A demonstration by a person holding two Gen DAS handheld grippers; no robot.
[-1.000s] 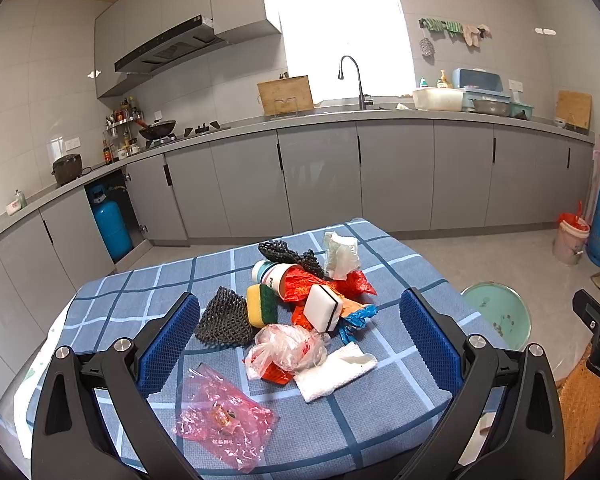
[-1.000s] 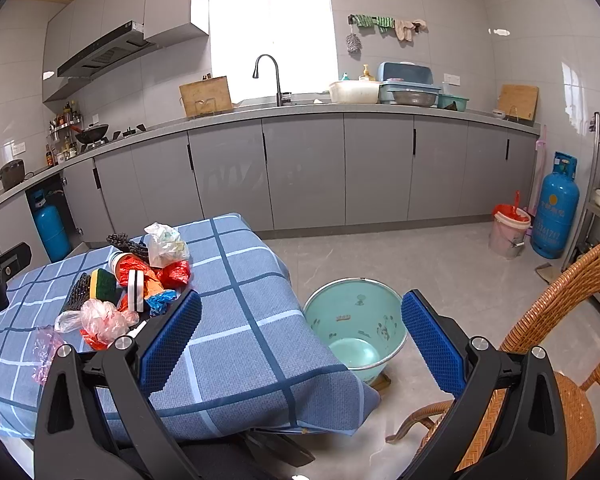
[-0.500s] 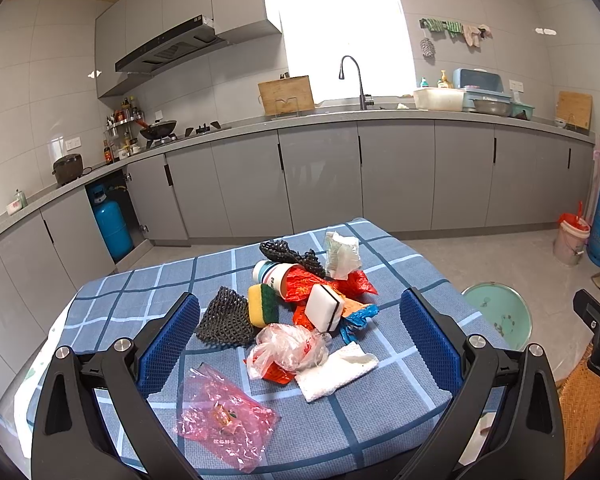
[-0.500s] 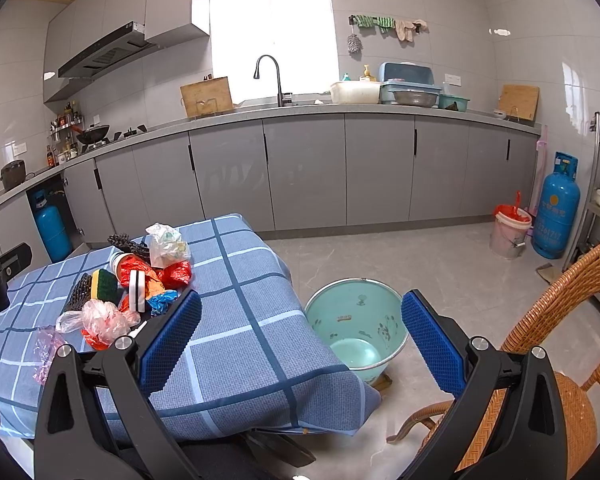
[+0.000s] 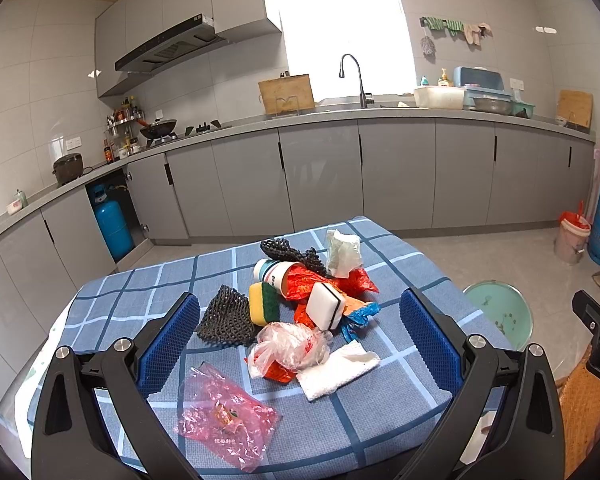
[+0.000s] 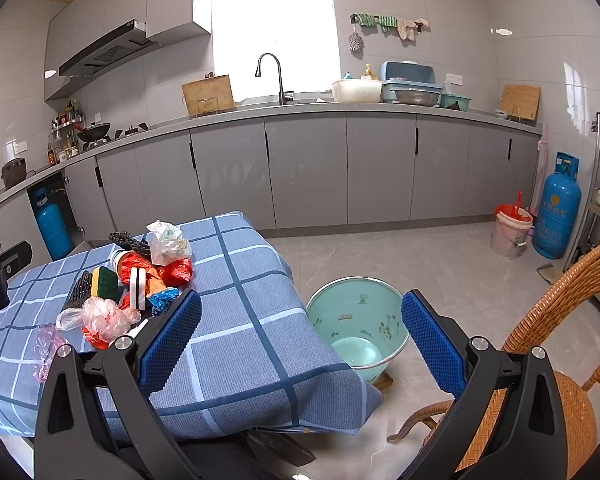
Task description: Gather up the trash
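Observation:
A pile of trash lies on the blue checked tablecloth [image 5: 132, 300]: a pink plastic bag [image 5: 226, 416], a clear bag [image 5: 288, 346], a white tissue [image 5: 338, 368], a black net [image 5: 228, 318], a yellow-green sponge [image 5: 263, 303], a white sponge [image 5: 326, 306], red wrappers [image 5: 316, 282] and a crumpled white bag [image 5: 343, 252]. My left gripper [image 5: 300, 344] is open and empty, held above the near side of the pile. My right gripper [image 6: 300, 344] is open and empty, over the table's right edge. The pile [image 6: 136, 280] lies to its left. A mint green bin [image 6: 356, 324] stands on the floor beside the table.
A wicker chair [image 6: 560, 360] stands at the right. Grey cabinets [image 5: 320, 176] and a counter with a sink run along the back wall. Blue gas cylinders [image 6: 556, 212] and a red-lidded bucket [image 6: 510, 230] stand on the floor.

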